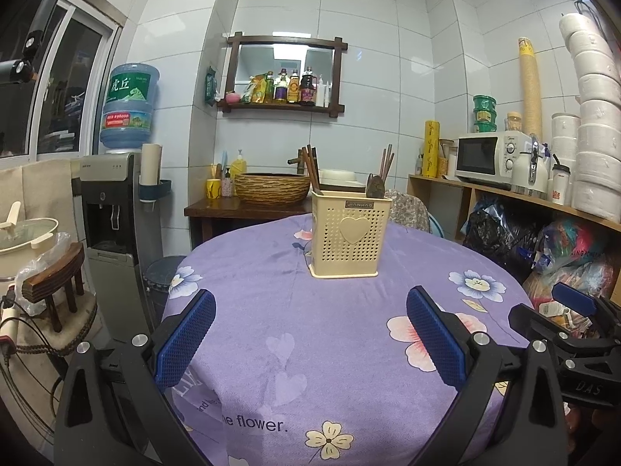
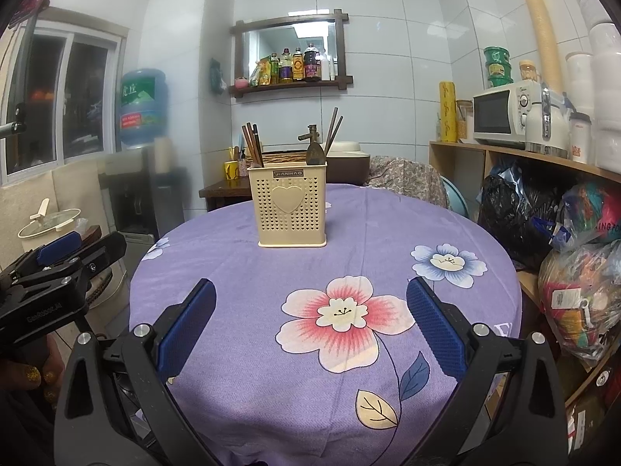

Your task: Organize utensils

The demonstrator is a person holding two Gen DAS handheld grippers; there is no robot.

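Cream plastic utensil holder, perforated with a heart on the front, stands upright on the far half of the round surface, which is covered in a purple flower-print cloth. In the left wrist view it sits at about 12 o'clock from the gripper, a bit to the right of centre; in the right wrist view it's closer to 11 o'clock. Brown chopsticks poke out of its left side, two more chopsticks lean out on the right, and a dark spoon-like piece sticks up near them; can't tell exactly what it is.

Left gripper hangs over the near edge of the cloth with its blue pads spread wide, nothing between them. Right gripper is the same deal: wide apart, empty, above the big pink flower print. Both are well apart from the holder. Each one shows up at the edge of the other's camera, side by side.

Further out, a wicker basin sits on a dark side table at 12 o'clock, a water dispenser at 10, and a white microwave on a shelf at 2.
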